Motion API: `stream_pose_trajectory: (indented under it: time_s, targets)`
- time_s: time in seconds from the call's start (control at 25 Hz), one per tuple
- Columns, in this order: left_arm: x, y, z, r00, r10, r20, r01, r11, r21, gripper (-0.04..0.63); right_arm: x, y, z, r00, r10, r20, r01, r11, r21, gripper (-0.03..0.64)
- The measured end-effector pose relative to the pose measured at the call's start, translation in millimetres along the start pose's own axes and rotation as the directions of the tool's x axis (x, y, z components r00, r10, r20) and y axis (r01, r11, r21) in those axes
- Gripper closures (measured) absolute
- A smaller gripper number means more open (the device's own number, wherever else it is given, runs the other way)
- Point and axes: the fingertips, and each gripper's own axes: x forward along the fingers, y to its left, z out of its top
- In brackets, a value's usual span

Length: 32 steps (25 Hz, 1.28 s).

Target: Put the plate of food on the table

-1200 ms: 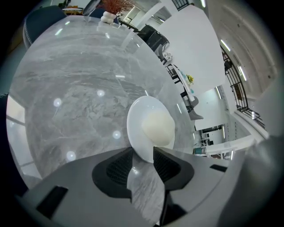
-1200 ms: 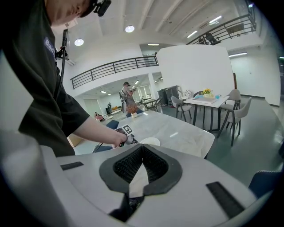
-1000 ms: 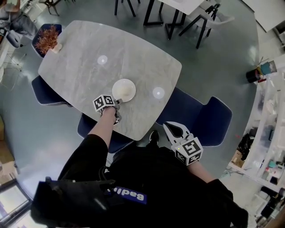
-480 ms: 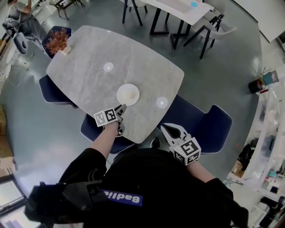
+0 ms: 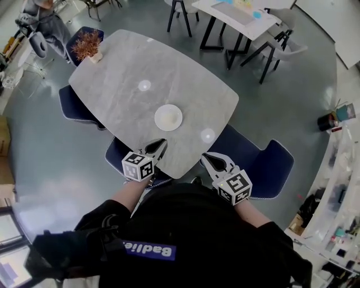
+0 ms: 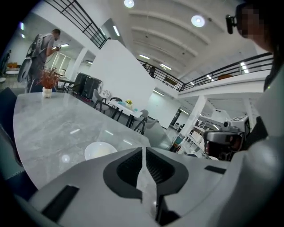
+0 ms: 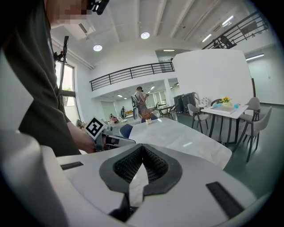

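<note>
When backing away from the white round plate of food (image 5: 168, 117), already resting on the grey marble-patterned table (image 5: 112, 67) toward its six o'clock edge, stay high and clear of the rim. Left gripper (image 5: 157, 146): narrow, jaws just drawn in to a slit, nothing between them, plate at its twelve o'clock. Right gripper (image 5: 210, 158): pinched together, empty, at five o'clock of the plate. Avoid nudging the tabletop; looks smooth and glossy, so probably slippery. Reddish dried plant in a white pot (image 5: 87, 46) at the ten o'clock corner; dark blue chairs (image 5: 261, 160) at four o'clock; polished grey floor (image 5: 39, 146); white side table (image 5: 236, 11) at one o'clock.
</note>
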Motion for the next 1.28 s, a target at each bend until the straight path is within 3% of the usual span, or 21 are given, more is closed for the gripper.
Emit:
stream_pose_trajectory:
  time_s: [0.32, 0.68, 0.88, 1.28]
  targets:
    - [-39.2, -60.6, 23.5, 0.992, -0.098, 0.075, 0.089, 0.989, 0.120, 0.584, 5.6, 20.0, 8.8, 0.998, 0.058, 0.002, -0.058, 0.998, -0.038, 0.606]
    - [-70.0, -122.6, 46.5, 0.956, -0.259, 0.136, 0.224, 0.947, 0.228, 0.586, 8.9, 45.7, 15.7, 0.991, 0.131, 0.018, -0.129, 0.989, -0.077, 0.606]
    - [-74.2, -134.6, 41.4, 0.951, -0.285, 0.118, 0.244, 0.929, 0.278, 0.586, 9.6, 54.5, 16.3, 0.986, 0.163, 0.022, -0.160, 0.982, -0.102, 0.606]
    - [-76.9, -136.7, 39.2, 0.949, -0.294, 0.116, 0.249, 0.922, 0.296, 0.586, 10.0, 60.2, 18.6, 0.984, 0.177, 0.019, -0.173, 0.978, -0.113, 0.606]
